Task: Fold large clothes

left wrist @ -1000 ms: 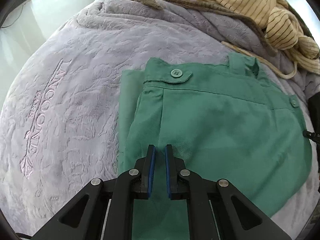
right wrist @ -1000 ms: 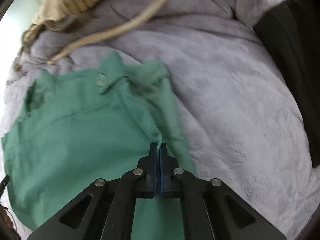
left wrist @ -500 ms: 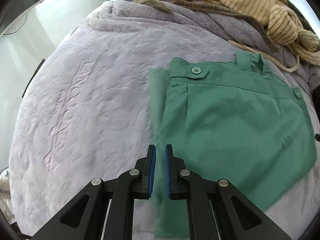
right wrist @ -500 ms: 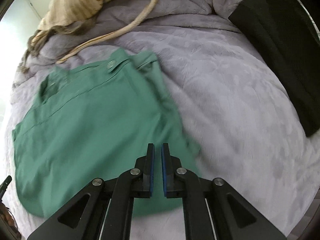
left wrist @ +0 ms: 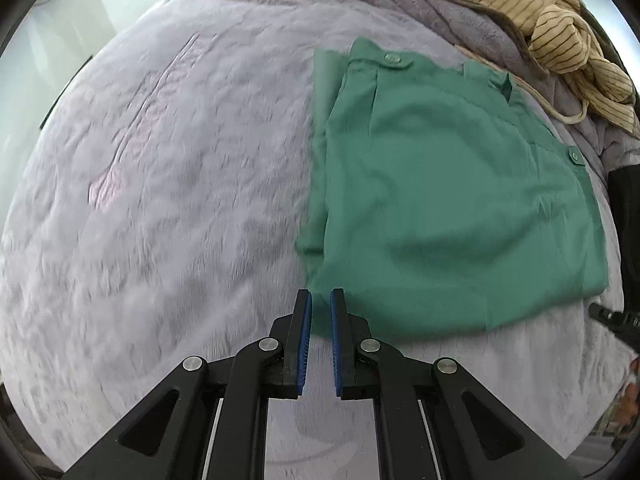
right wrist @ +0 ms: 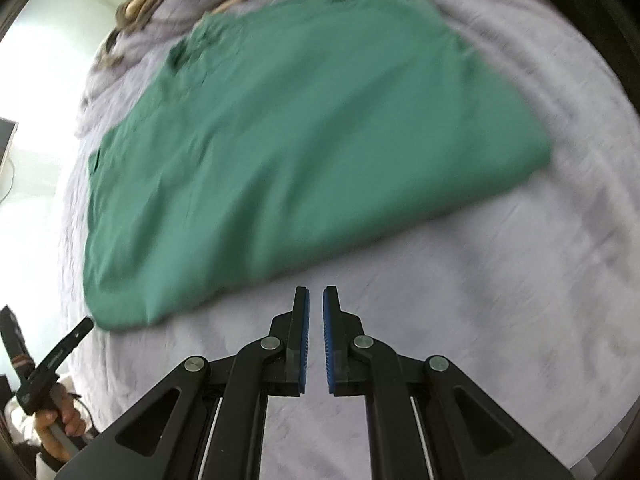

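Note:
A green buttoned garment [left wrist: 448, 200] lies folded flat on the lilac blanket [left wrist: 180, 200]. It also shows in the right wrist view [right wrist: 304, 152], blurred. My left gripper [left wrist: 318, 300] is slightly open and empty, with its tips at the garment's near left corner. My right gripper [right wrist: 315, 296] is slightly open and empty, over bare blanket [right wrist: 500, 300] just short of the garment's near edge. The other hand and its gripper [right wrist: 44, 364] show at the lower left of the right wrist view.
A yellow striped garment [left wrist: 560, 28] is heaped at the back right of the bed. A dark object [left wrist: 628, 220] lies at the right edge. The bed's left edge drops to a pale floor [left wrist: 60, 28].
The right gripper let go of the green cloth and opened a little. Both grippers pulled back toward me, so the folded garment now lies farther ahead of them.

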Demonstrator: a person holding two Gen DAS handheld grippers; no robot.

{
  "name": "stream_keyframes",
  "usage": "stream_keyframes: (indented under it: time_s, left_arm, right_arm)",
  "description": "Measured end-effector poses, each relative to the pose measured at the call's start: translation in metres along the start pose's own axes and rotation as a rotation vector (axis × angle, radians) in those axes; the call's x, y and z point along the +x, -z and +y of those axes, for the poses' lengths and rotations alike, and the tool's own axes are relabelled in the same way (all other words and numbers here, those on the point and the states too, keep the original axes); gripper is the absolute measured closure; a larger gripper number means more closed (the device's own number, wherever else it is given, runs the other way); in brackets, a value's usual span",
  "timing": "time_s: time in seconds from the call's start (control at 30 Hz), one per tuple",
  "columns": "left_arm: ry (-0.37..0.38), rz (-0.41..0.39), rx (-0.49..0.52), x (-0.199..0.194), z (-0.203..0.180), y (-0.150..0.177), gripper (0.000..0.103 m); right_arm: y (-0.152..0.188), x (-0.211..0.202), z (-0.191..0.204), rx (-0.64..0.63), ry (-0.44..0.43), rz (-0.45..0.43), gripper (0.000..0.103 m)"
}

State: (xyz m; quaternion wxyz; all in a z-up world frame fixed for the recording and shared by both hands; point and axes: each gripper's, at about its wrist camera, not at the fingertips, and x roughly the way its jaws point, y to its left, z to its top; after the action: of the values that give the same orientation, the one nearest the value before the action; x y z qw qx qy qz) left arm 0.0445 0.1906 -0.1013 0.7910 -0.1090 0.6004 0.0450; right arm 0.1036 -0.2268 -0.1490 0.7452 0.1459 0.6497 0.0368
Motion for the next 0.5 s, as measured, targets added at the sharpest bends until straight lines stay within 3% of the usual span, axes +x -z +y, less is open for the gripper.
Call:
stream_keyframes:
  time_s: [0.13, 0.3, 0.5]
  left_arm:
    - [-0.015, 0.027, -0.014, 0.003, 0.003, 0.014, 0.093]
    - [-0.02, 0.037, -0.046, 0.003, 0.012, 0.025, 0.093]
    - [-0.033, 0.041, -0.084, 0.004, 0.029, 0.034, 0.093]
  right_arm:
    - [0.02, 0.012, 0.017, -0.009, -0.039, 0.056, 0.095]
    - [0.035, 0.023, 0.059, -0.076, -0.167, 0.101, 0.095]
    - [0.035, 0.054, 0.167, -0.24, -0.339, 0.093, 0.095]
